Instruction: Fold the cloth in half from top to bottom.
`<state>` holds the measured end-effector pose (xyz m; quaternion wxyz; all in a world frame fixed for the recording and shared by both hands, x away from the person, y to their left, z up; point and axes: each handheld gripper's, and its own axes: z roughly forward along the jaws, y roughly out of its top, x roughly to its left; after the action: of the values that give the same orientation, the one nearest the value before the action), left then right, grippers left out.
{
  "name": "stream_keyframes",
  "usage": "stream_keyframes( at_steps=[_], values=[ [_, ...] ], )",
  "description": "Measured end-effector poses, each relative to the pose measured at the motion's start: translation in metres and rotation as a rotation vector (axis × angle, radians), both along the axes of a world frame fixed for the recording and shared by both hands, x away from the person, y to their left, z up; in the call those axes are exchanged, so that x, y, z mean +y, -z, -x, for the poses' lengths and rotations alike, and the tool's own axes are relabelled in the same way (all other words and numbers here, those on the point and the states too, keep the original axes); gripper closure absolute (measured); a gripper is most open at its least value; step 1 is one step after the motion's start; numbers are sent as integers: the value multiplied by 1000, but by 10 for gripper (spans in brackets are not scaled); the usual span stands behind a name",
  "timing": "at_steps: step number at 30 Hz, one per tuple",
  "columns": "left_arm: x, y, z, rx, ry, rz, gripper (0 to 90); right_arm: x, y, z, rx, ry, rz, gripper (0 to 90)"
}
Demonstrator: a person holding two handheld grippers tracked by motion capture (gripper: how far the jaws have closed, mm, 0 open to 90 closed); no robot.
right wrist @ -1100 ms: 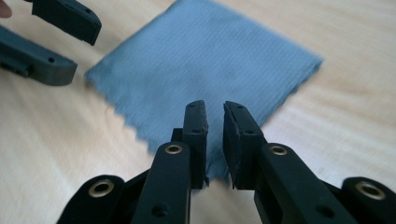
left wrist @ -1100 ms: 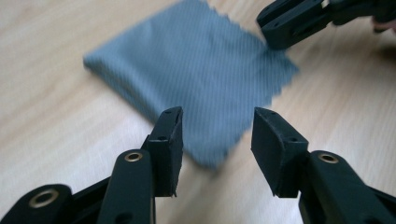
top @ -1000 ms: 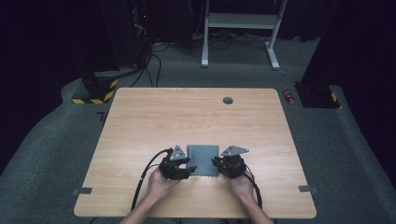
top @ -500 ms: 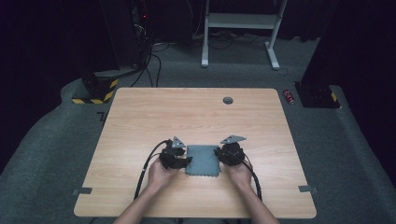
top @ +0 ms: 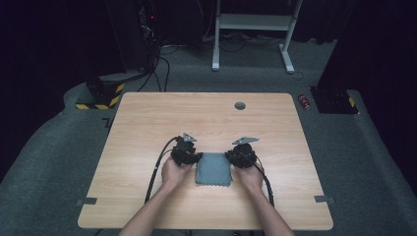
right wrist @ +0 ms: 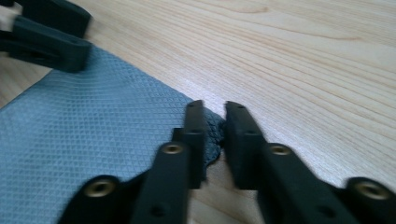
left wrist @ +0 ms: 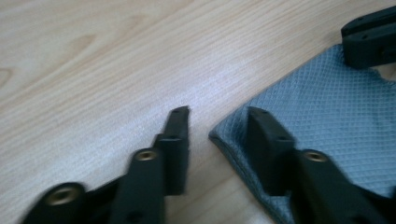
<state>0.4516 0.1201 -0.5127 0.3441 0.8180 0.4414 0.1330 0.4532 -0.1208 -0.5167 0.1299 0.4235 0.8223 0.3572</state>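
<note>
Cloth (top: 213, 168), grey waffle-weave and apparently folded, is laid flat near the front middle of the wooden table (top: 147, 123), between both grippers; right gripper (right wrist: 215, 116) is pinched on its far right corner, jaws nearly together with fabric bunched between; left gripper (left wrist: 217, 122) has just been closing, jaws straddling the left corner edge with a gap left, no grip yet; judged early: corners being taken, lift or next fold outstanding; grey carpet, white desk frame (top: 255, 22), dark room behind.

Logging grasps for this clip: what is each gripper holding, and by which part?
The right gripper pinches the grey cloth at a corner. The left gripper straddles another corner, jaws just closing but not yet gripping.
</note>
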Motion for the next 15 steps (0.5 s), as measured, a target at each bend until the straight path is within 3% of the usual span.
stream_keyframes(
  at_steps=[1,3,6,8,10,12,13,15],
  values=[
    [-1,0,0,0,6,-5,774,1,-1,0,-8,-8,11,880],
    [-4,-1,0,-25,20,-30,850,3,-2,-2,-12,-14,28,888],
    [-3,-2,-8,-23,17,-39,868,5,-4,-8,-29,-4,38,890],
    [-3,-2,-14,-46,-4,-41,862,9,-3,-14,-33,10,50,887],
    [-1,-1,-15,-51,-36,-46,780,13,-2,-17,-36,33,67,869],
    [3,-2,-12,-27,-46,-36,626,13,-2,-18,-33,54,54,750],
    [5,-3,-6,-37,-42,-29,588,12,-2,-16,-25,57,44,696],
    [8,-6,8,-50,-30,-14,532,7,-3,-8,-31,51,28,670]
  ],
)
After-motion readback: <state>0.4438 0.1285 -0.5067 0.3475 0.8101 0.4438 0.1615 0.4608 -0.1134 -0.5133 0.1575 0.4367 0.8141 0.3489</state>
